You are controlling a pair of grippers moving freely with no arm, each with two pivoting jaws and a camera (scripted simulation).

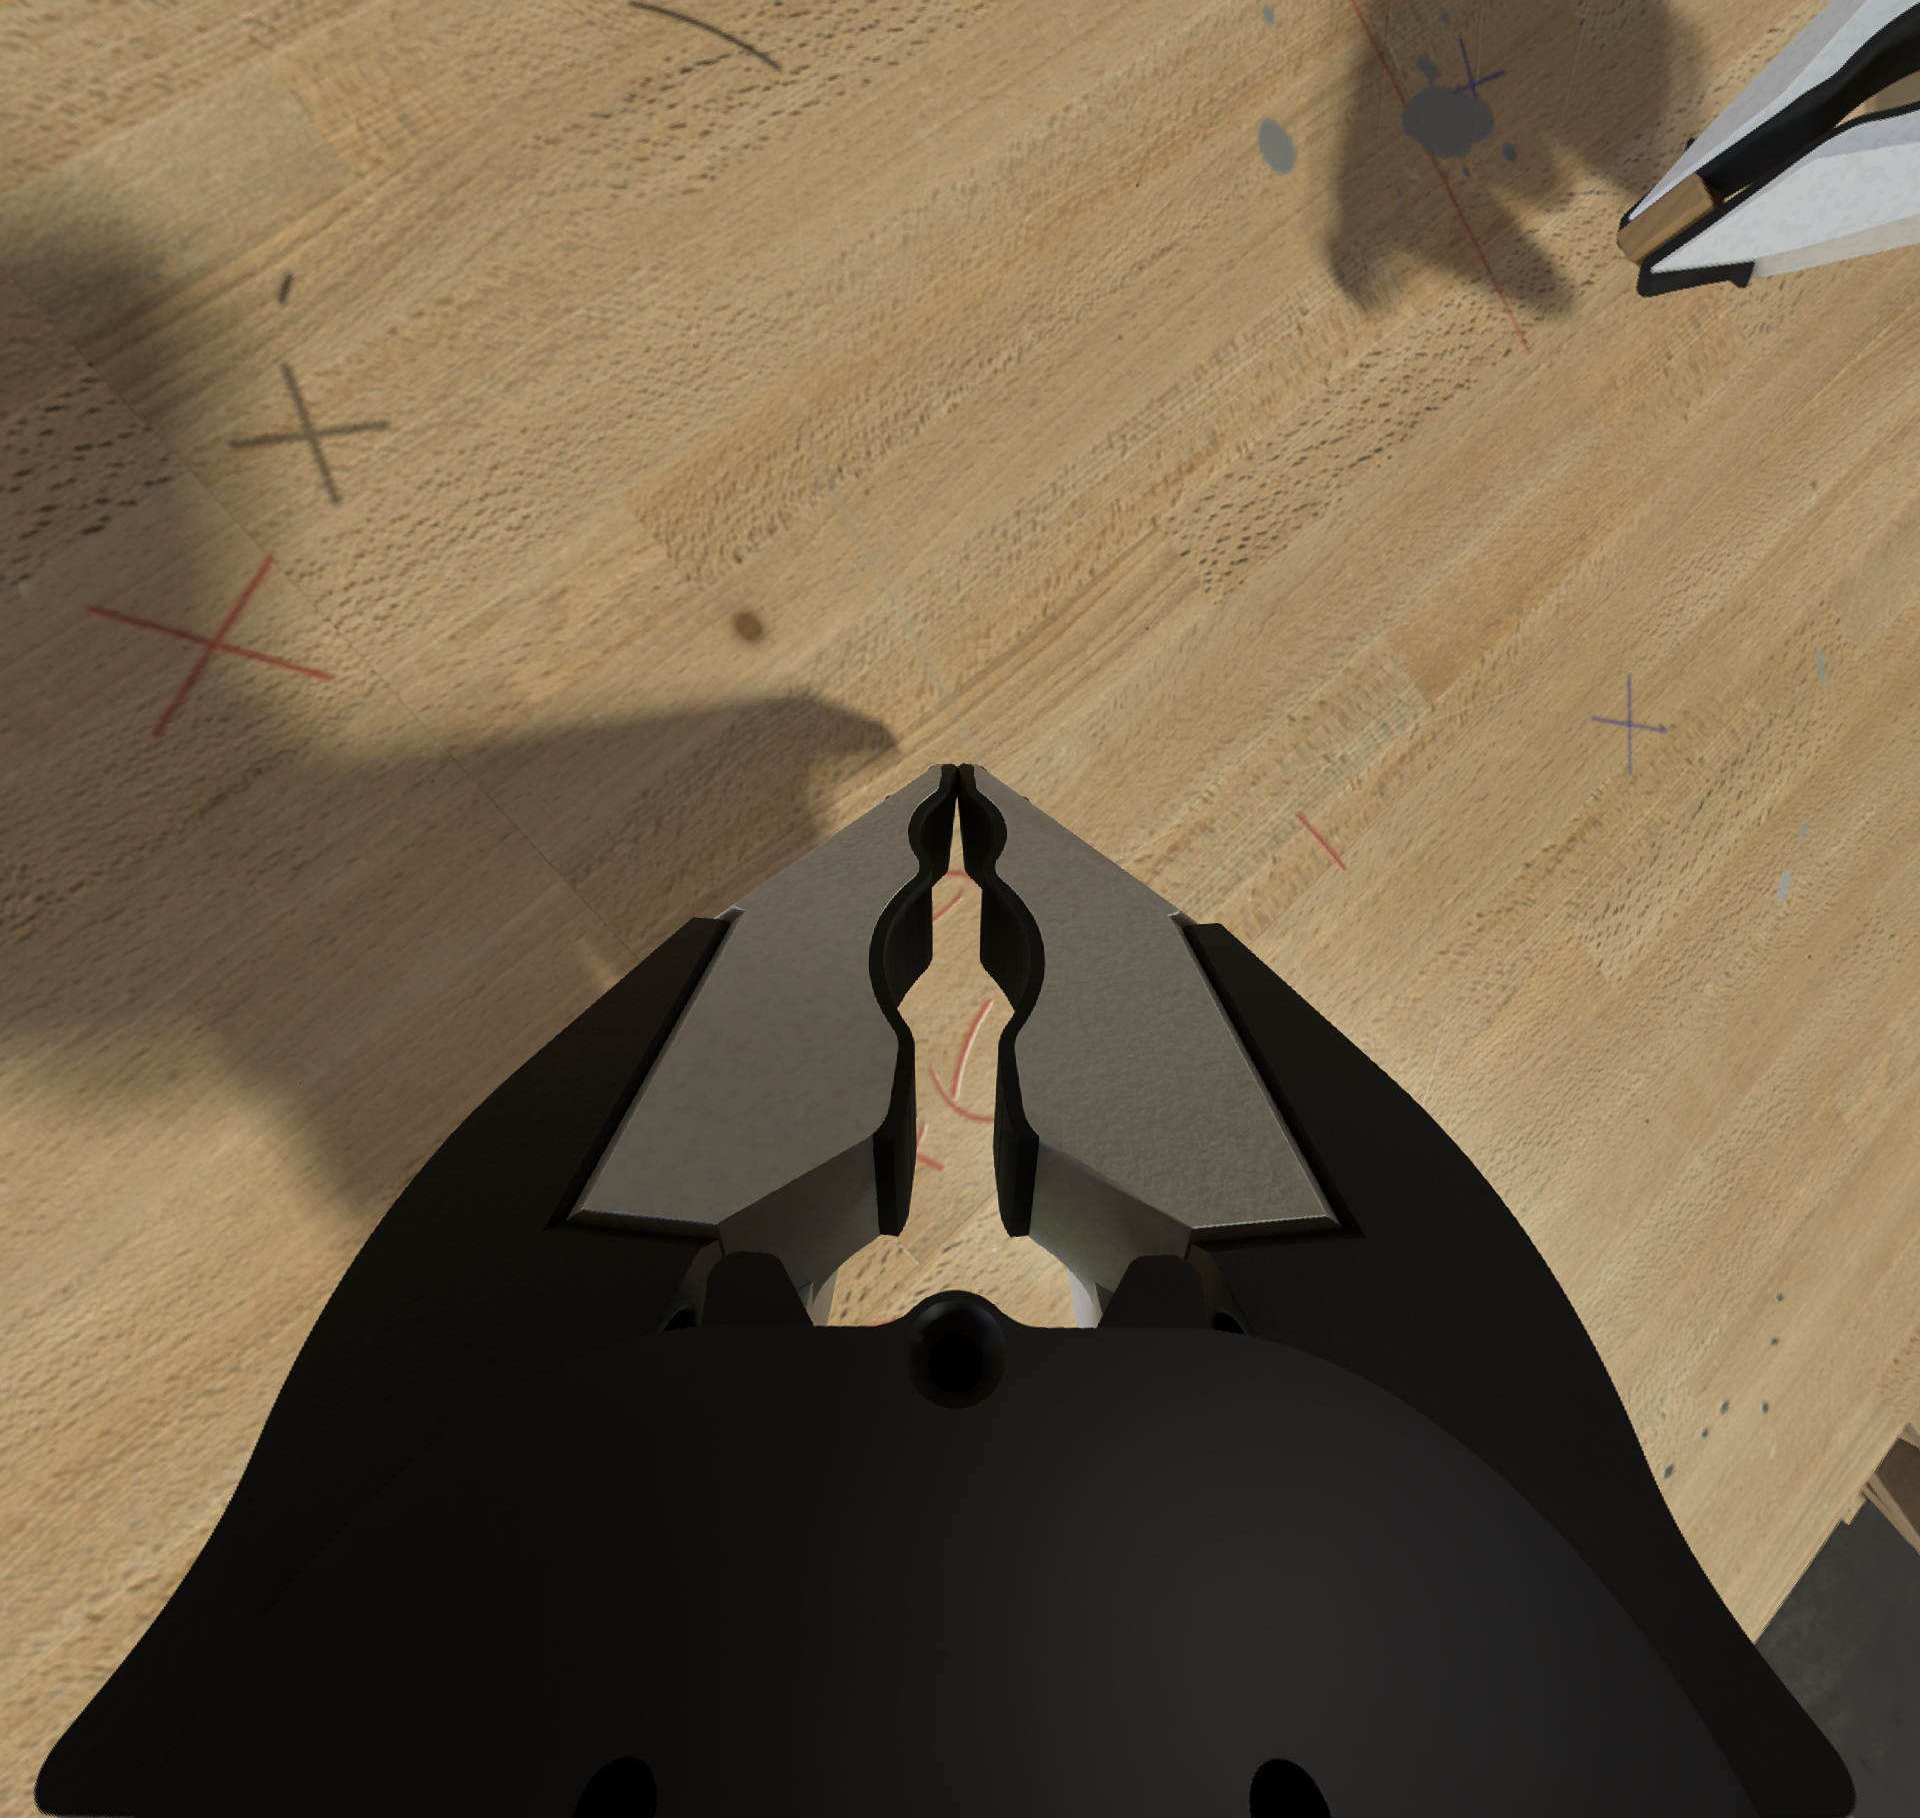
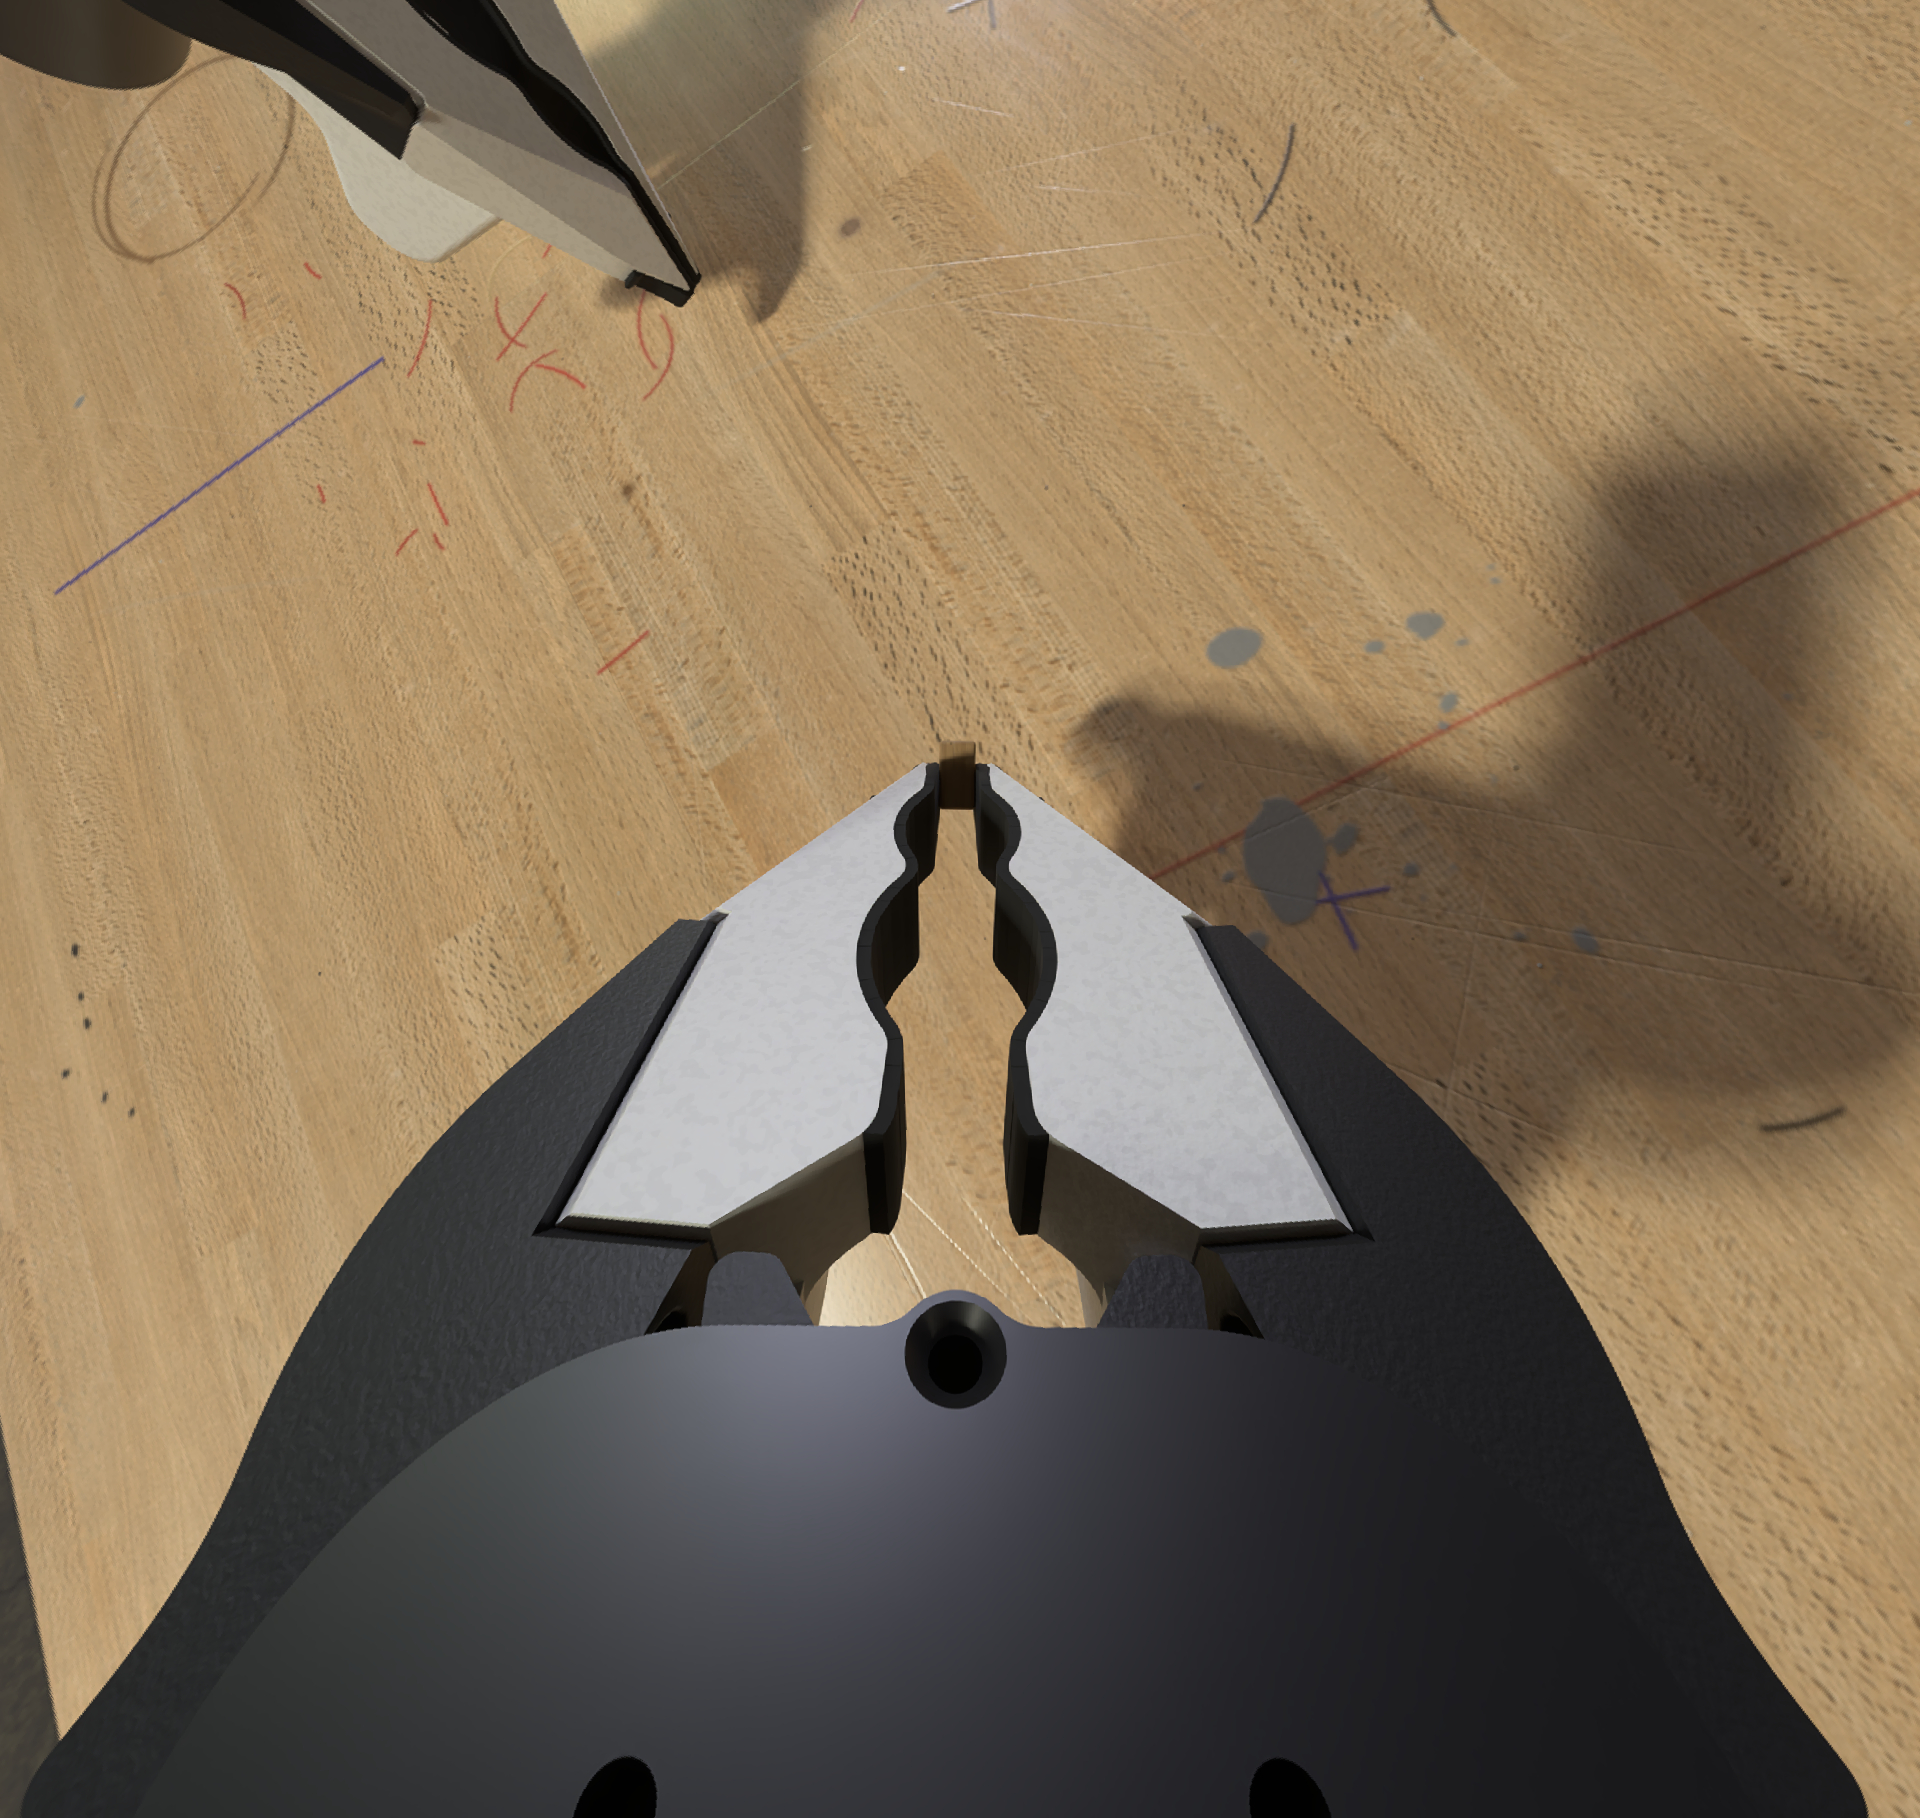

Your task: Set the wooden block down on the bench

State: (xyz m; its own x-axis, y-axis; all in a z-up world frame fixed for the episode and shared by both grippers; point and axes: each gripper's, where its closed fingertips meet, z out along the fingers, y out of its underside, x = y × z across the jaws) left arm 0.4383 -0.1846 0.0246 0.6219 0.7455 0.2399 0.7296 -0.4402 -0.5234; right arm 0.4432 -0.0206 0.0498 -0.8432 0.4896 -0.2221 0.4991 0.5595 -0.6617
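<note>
My right gripper (image 2: pixel 957 783) is shut on a small wooden block (image 2: pixel 956 769), pinched at the very fingertips and held above the wooden bench (image 2: pixel 727 625). In the left wrist view the same gripper (image 1: pixel 1678 241) shows at the upper right with the block (image 1: pixel 1662 222) sticking out of its tips. My left gripper (image 1: pixel 957 776) is shut and empty, its tips touching, above the bench (image 1: pixel 935 366). It also shows in the right wrist view (image 2: pixel 665 288) at the upper left.
The bench top carries pencil and red crosses (image 1: pixel 208 646), a red line (image 2: pixel 1558 677) and grey paint splashes (image 2: pixel 1283 859). The bench edge (image 1: pixel 1860 1519) shows at the lower right of the left wrist view, with dark floor beyond.
</note>
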